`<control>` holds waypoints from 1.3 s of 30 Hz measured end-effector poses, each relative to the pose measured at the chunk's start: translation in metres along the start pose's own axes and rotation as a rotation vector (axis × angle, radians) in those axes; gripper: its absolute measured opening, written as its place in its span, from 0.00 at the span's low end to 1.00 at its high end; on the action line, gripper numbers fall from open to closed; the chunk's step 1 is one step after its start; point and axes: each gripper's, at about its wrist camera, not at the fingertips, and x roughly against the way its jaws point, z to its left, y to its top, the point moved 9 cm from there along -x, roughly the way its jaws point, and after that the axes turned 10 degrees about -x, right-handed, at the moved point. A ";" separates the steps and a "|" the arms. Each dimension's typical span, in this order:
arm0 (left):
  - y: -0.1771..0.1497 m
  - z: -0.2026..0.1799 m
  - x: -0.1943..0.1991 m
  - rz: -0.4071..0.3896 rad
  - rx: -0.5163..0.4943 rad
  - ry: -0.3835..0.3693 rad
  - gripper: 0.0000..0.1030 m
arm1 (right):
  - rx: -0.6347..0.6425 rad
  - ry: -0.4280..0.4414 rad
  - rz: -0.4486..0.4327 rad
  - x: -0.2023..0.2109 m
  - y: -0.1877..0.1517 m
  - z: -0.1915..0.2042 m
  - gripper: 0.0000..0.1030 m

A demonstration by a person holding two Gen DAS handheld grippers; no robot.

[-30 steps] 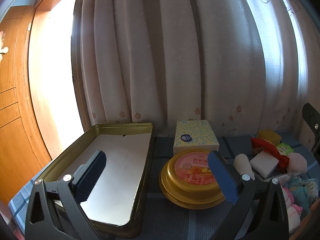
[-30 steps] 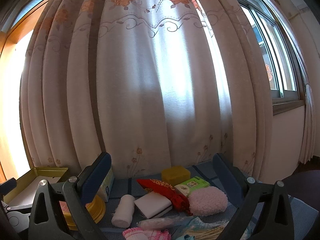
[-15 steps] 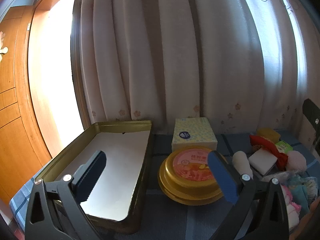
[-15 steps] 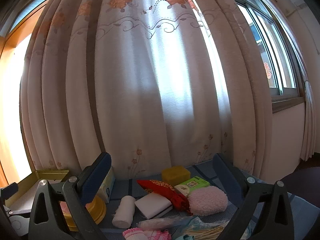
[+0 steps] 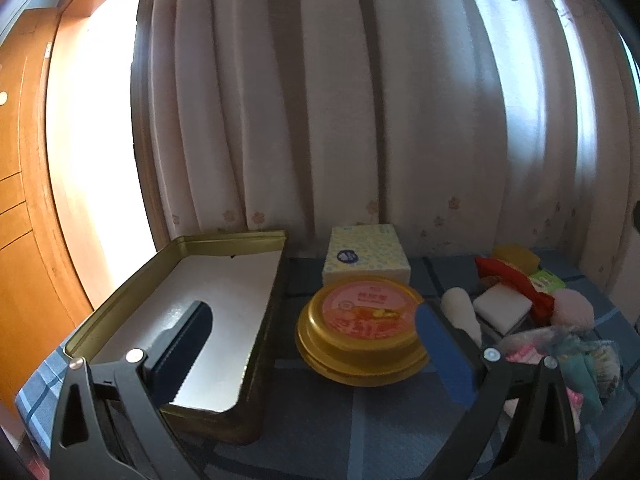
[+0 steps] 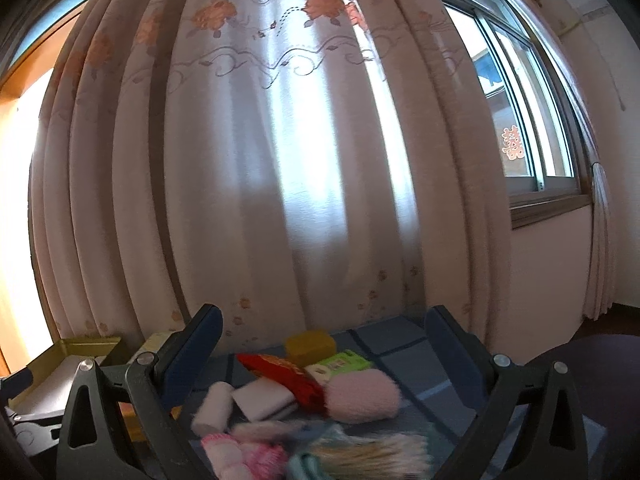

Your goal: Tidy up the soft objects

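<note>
My right gripper (image 6: 320,364) is spread wide, empty; my left gripper (image 5: 316,344) likewise. Nearest to the right gripper: a pink-and-white knitted bundle (image 6: 240,454). Just beyond lies the fluffy pink oval puff (image 6: 362,396), touching the red crinkly packet (image 6: 286,372). Judgement: the puff is light, compressible, non-fragile; grip across its short middle. Left of the puff: a white cloth roll (image 6: 212,406). Farther left, the open gold rectangular tin (image 5: 224,240), nothing inside.
</note>
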 end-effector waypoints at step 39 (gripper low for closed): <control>-0.036 -0.070 0.031 0.157 0.046 -0.338 0.95 | 0.034 -0.041 0.156 0.036 -0.028 -0.087 0.99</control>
